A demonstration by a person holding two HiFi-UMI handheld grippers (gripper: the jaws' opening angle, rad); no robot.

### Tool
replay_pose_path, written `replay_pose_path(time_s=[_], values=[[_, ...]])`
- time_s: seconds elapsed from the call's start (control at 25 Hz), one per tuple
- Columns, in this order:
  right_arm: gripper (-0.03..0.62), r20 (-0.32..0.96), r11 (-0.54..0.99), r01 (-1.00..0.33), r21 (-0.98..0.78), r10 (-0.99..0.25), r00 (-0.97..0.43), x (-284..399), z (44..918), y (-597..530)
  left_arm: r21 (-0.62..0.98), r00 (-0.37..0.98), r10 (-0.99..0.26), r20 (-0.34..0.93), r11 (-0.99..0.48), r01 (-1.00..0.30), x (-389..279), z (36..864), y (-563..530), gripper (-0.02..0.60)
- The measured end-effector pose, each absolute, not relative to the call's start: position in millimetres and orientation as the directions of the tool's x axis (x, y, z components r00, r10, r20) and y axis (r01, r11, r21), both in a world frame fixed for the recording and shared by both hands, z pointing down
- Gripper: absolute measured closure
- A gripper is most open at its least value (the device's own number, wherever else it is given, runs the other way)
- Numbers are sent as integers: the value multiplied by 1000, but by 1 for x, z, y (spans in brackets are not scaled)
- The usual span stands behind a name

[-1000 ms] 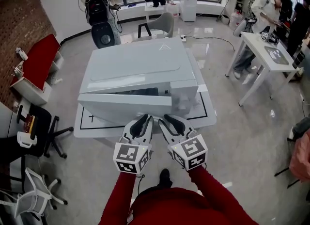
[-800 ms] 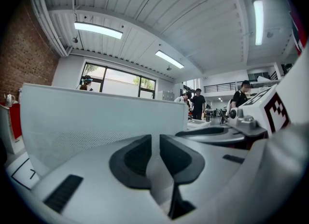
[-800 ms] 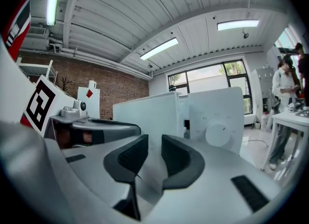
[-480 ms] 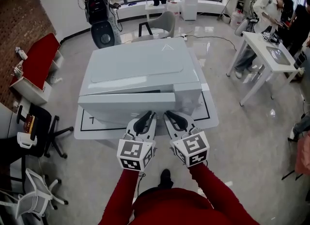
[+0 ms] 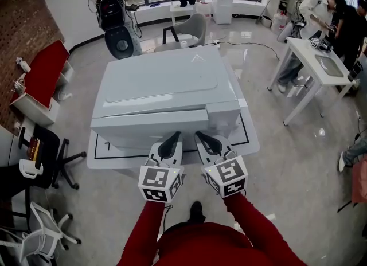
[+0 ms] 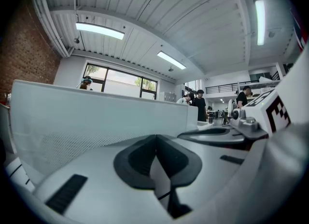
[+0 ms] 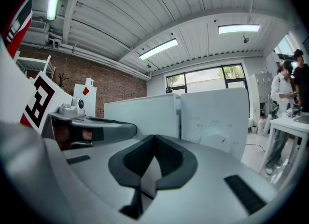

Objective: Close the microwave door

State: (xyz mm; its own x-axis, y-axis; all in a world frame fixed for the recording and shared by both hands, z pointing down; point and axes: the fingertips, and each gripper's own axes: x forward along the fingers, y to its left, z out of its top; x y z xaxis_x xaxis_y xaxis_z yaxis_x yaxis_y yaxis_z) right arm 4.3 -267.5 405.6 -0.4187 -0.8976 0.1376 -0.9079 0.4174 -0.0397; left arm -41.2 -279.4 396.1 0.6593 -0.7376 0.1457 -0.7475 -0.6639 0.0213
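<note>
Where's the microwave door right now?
In the head view the microwave door sits at centre, closed flush, left of the control panel, with the left gripper and right gripper just in front of it.

Microwave point(image 5: 163, 84) pale grey-white; sleeves point(image 5: 140, 233) red; brick wall point(image 5: 17, 35) reddish-brown.

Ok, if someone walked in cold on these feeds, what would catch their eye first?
The big white microwave filling the small table at centre, its door looking flush with the control panel. Right in front of that door sit the left tool and right tool, side by side, both with jaws together and nothing between them. At far right, a person stands by a white desk.
</note>
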Motion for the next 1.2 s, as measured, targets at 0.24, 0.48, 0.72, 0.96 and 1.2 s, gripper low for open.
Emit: replay_pose_path(time_s=[0.24,0.48,0.72,0.96,1.2], values=[[580,135,414,-909,-51,-899,-417,2,405,-267,18,650,-745,150,-655,-755,-41,396,-279,569],[582,138,400,-913,-81,-903,-408,7,403,-269,32,628,-762,155,-632,-774,-40,396,-281,571],[582,145,388,-919,-73,-907,-394,8,400,-272,38,620,-769,157,-623,-782,-40,395,-284,571],[582,146,368,-926,-84,-915,-377,8,399,-273,31,612,-774,164,-616,-787,-40,393,-285,571],[582,150,354,-929,-104,-918,-367,11,400,-277,45,605,-779,167,-607,-794,-38,394,-287,571]])
